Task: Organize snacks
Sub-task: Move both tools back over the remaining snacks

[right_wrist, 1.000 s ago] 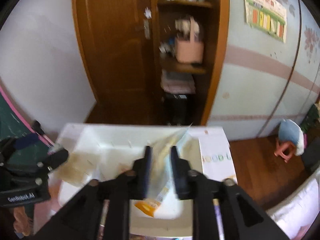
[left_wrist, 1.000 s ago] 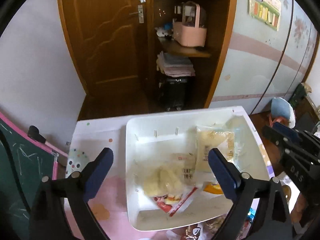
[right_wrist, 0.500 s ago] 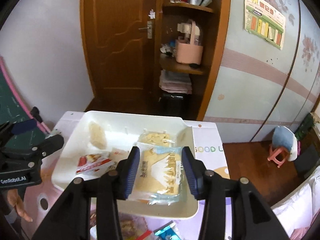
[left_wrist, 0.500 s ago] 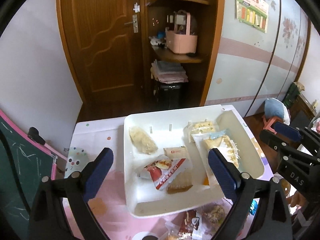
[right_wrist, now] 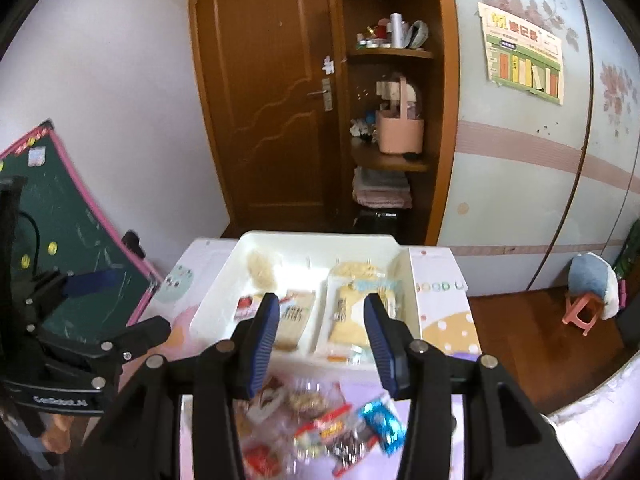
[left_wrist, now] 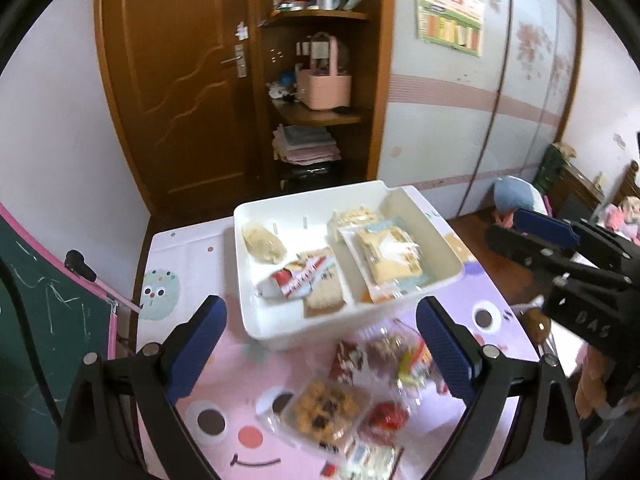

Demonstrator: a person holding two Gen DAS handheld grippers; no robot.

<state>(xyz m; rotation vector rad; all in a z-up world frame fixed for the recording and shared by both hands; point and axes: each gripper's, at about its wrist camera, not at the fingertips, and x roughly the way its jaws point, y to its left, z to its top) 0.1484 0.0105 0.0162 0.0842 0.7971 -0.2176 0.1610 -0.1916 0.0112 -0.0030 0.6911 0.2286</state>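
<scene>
Your left gripper (left_wrist: 322,332) is spread wide with nothing between its blue pads, hovering over the cartoon-print table mat (left_wrist: 240,420). Straight ahead of it, just past the fingertips, sits the white tray (left_wrist: 256,320), which a low divider splits in two. In the tray's left compartment lie a pale clear-wrapped snack (left_wrist: 264,242), a red-and-white packet (left_wrist: 298,278) and a beige wafer pack (left_wrist: 324,300) partly under that packet. In the right compartment, a pale blue cake packet (left_wrist: 386,258) lies flat, overlapping another pale snack (left_wrist: 352,216) toward the far wall. Between and below the left fingers, a loose pile of snacks (left_wrist: 352,396) rests on the mat just beside the tray's near wall, blurred, with a clear pack of brown cookies (left_wrist: 324,406) nearest you. Your right gripper (right_wrist: 322,326) is also released, its fingers parted and holding nothing; it hangs above the near edge of the tray, with the pale blue cake packet (right_wrist: 362,308) showing just ahead between its fingertips. Under its fingers the pile (right_wrist: 320,428) spreads on the mat, including a small bright blue wrapper (right_wrist: 382,424) to its right. Each gripper appears at the edge of the other's view, well apart.
</scene>
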